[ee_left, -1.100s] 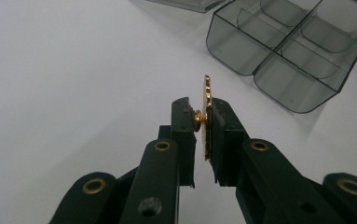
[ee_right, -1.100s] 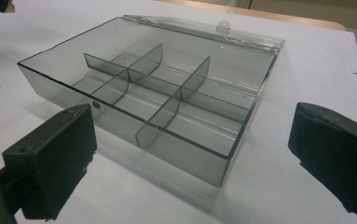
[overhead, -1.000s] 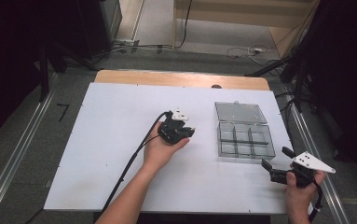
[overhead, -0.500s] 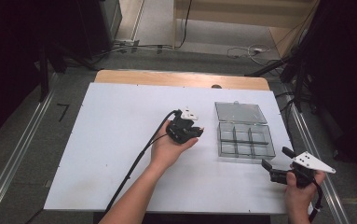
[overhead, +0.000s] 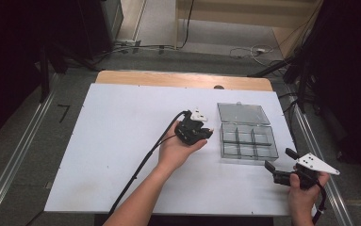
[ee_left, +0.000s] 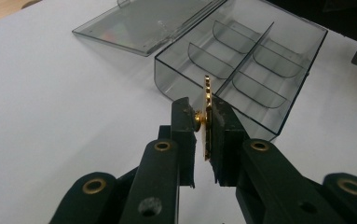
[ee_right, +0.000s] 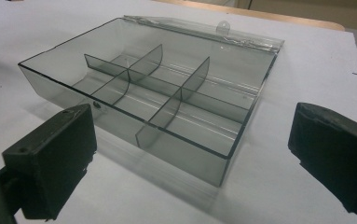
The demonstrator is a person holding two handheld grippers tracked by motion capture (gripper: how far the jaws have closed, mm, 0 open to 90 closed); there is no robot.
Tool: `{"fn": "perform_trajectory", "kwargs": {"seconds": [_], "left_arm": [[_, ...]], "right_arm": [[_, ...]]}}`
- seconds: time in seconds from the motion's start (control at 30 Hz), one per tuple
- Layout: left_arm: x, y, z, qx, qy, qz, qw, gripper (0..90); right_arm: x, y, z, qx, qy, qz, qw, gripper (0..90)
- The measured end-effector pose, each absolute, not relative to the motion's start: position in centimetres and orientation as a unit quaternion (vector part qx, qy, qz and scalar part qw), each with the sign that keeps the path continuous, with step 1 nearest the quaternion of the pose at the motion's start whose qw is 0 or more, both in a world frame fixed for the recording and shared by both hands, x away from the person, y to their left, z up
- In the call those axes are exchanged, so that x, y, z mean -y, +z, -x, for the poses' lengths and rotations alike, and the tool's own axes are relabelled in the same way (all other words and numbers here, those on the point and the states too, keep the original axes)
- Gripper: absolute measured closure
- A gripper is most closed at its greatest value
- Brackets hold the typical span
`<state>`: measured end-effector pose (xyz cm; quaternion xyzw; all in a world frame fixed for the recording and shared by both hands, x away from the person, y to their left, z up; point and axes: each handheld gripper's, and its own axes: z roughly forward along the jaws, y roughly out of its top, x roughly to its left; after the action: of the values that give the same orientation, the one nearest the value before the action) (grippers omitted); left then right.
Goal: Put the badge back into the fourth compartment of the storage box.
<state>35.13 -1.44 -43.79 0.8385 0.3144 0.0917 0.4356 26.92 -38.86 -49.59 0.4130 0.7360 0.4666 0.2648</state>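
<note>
Left gripper [ee_left: 203, 135]: the fingers were seen drawn nearly together and clamped on a thin gold-coloured piece [ee_left: 207, 112], held upright on edge between the pads.

Gold-coloured piece: it was gripped at its lower half, with a toothed or beaded upper edge standing clear above the fingers; a small round stud was seen on its left face. What the piece is could not be told for certain, possibly a small gear or ornament.

Place of the piece: it was held above the white bench [overhead: 121, 141], just in front of the near wall of the clear compartment box [ee_left: 246, 60], not inside any compartment.

Left gripper in the high view: the left gripper [overhead: 201, 133] was seen in the left hand [overhead: 178, 150], just to the left of the compartment box [overhead: 248, 141], apart from it.

Right gripper [ee_right: 190, 154]: the fingers were set wide apart, with nothing between them; no contact with the box was seen.

Right gripper in the high view: the right gripper [overhead: 278, 165] was held at the near right corner of the bench, near the box's front corner.

Compartment box: it was lying open on the bench, its lid [overhead: 242, 113] folded back flat behind it, its six compartments shown bare.
</note>
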Motion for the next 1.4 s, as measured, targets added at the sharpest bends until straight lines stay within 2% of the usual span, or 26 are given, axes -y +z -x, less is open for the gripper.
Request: {"fn": "perform_trajectory", "kwargs": {"seconds": [0.8, 1.4], "left_arm": [[4.6, -43.5, -34.9, -0.289, 0.077, -0.844, 0.445, 82.8], [7.8, -44.9, -34.9, -0.279, 0.048, -0.854, 0.436, 82.6]], "right_arm": [[38.8, -49.6, -26.9, -0.736, 0.466, -0.413, 0.265, 0.0], [38.7, -49.5, -26.8, -0.734, 0.462, -0.416, 0.273, 0.0]]}}
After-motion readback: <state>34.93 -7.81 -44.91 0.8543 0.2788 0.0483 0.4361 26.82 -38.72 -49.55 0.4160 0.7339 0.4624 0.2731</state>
